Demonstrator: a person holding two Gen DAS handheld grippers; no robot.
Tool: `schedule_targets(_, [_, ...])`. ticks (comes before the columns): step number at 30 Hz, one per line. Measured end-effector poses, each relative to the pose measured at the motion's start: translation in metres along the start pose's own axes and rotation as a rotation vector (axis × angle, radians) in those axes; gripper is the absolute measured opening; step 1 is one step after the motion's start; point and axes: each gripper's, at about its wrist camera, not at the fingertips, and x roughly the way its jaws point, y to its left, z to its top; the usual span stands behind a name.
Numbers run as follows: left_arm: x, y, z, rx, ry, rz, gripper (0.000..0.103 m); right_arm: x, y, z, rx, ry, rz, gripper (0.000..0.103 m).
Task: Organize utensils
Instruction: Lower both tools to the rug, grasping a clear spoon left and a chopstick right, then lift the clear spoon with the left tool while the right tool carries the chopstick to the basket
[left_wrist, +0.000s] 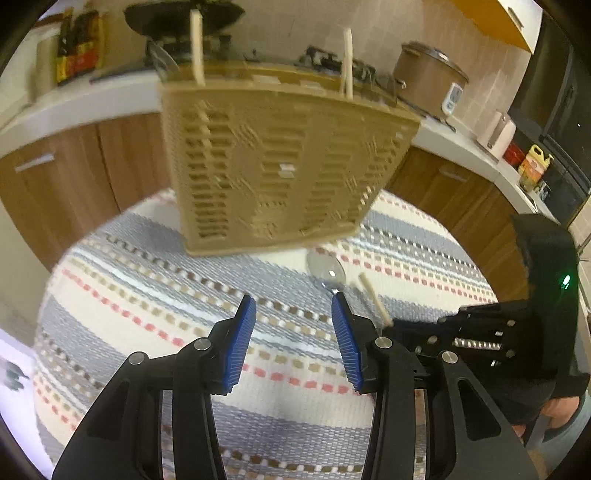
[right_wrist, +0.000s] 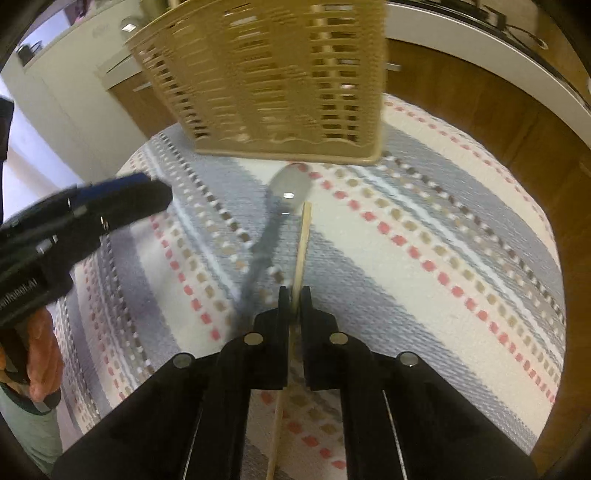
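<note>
A tan slotted utensil basket (left_wrist: 277, 162) stands on the striped cloth (left_wrist: 147, 295); two pale chopsticks (left_wrist: 196, 48) stick up out of it. It also shows in the right wrist view (right_wrist: 273, 77). A metal spoon (right_wrist: 277, 206) lies on the cloth just in front of the basket, also in the left wrist view (left_wrist: 327, 267). My right gripper (right_wrist: 294, 295) is shut on a wooden chopstick (right_wrist: 303, 236), held above the cloth beside the spoon. My left gripper (left_wrist: 293, 314) is open and empty, to the left of the spoon and chopstick (left_wrist: 373, 295).
The cloth (right_wrist: 443, 258) covers a round table. Wooden kitchen cabinets (left_wrist: 74, 173) and a white counter with a rice cooker (left_wrist: 428, 77) and bottles (left_wrist: 77, 48) run behind it. The left gripper shows at the left of the right wrist view (right_wrist: 122, 199).
</note>
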Motion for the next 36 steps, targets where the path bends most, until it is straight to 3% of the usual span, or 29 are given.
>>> schedule_targets(7, [0.052, -0.023, 0.004, -0.034, 0.145, -0.005, 0.041, -0.01, -0.031, -0.004, 0.061, 0.004, -0.06, 0.003])
schedule_targets(13, [0.066, -0.049, 0.013, 0.019, 0.177, 0.108, 0.042, -0.012, -0.042, -0.008, 0.052, 0.034, -0.054, 0.003])
schedule_targets(17, [0.072, -0.067, 0.009, 0.11, 0.176, 0.26, 0.01, -0.01, -0.039, -0.004, 0.017, 0.058, -0.075, 0.003])
schedule_targets(24, [0.039, -0.02, -0.008, -0.018, 0.128, 0.168, 0.01, -0.004, -0.037, 0.005, 0.029, 0.115, -0.045, 0.007])
schedule_targets(28, [0.021, 0.012, -0.026, -0.09, 0.152, 0.165, 0.01, 0.001, -0.032, 0.017, 0.037, 0.136, -0.046, 0.021])
schedule_targets(30, [0.016, 0.026, -0.033, -0.127, 0.18, 0.158, 0.01, 0.004, -0.026, 0.021, 0.021, 0.141, -0.068, 0.021])
schedule_targets(36, [0.017, 0.03, -0.028, -0.064, 0.269, 0.129, 0.017, 0.012, -0.015, 0.034, 0.007, 0.213, -0.108, 0.021])
